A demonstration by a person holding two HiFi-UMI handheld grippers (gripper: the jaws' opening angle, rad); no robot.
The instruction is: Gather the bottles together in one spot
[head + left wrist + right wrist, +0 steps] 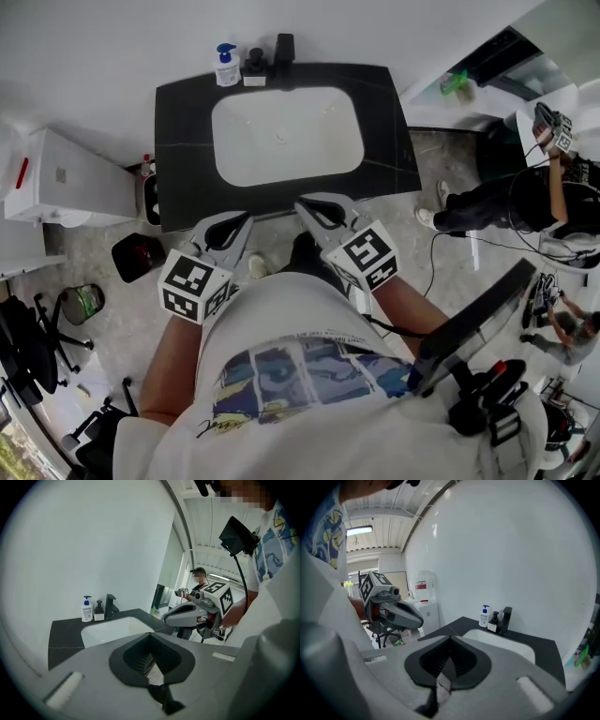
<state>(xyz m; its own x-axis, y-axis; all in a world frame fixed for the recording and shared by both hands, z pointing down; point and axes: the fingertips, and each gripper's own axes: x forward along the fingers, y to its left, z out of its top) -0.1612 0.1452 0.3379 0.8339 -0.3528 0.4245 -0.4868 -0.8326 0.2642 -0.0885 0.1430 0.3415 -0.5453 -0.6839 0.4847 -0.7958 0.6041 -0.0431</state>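
White pump btl (226,67), blue cap and label, just beside small dark pump btl (255,67) at counter (183,141) back edge. L gripper (242,221) and R gripper (307,206): jaws closed, empty.

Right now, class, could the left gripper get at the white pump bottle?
Probably yes: only black countertop and the sink lie between the left gripper and the white pump bottle, though its jaws are together and must open.
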